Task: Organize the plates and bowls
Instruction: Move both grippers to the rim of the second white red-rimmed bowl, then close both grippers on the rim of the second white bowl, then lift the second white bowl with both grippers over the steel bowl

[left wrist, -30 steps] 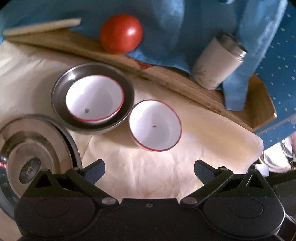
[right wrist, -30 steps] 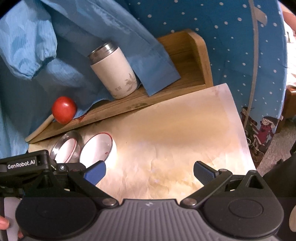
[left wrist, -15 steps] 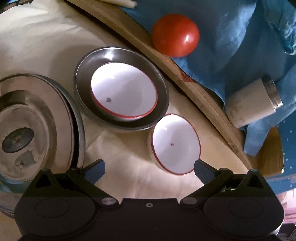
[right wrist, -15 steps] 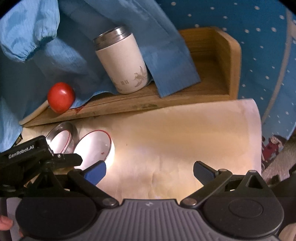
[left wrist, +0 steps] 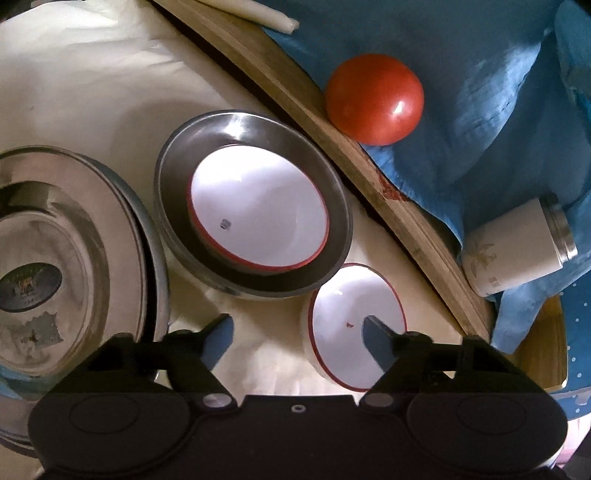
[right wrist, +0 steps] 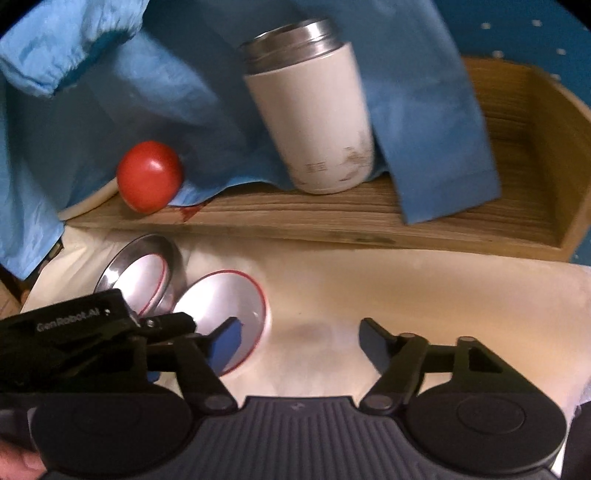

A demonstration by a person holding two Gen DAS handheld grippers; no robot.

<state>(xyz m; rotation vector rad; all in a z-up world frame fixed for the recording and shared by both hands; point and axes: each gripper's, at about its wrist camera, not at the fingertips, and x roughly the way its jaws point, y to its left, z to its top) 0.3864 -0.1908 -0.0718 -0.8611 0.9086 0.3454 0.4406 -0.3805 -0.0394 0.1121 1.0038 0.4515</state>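
Note:
A white red-rimmed bowl (left wrist: pixel 258 218) sits inside a steel dish (left wrist: pixel 173 184). A second white red-rimmed bowl (left wrist: pixel 340 302) stands alone on the cream cloth, just right of the dish. My left gripper (left wrist: pixel 297 334) is open; its right finger is over this loose bowl's inside and its left finger over the cloth beside it. A stack of steel plates (left wrist: pixel 74 240) lies at the left. In the right wrist view the loose bowl (right wrist: pixel 225 299) and the dish (right wrist: pixel 110 266) show at the left. My right gripper (right wrist: pixel 299 339) is open and empty above the cloth.
A wooden tray (right wrist: pixel 369 221) runs along the back with a red tomato (left wrist: pixel 375 99), a white steel-topped tumbler (right wrist: pixel 314 122) and blue cloth (left wrist: pixel 480 92) on it. A pale stick (left wrist: pixel 258 14) lies at the tray's far end.
My left gripper has moved down and closer to the loose bowl, with its fingers drawn closer together. My right gripper has moved forward toward the tray.

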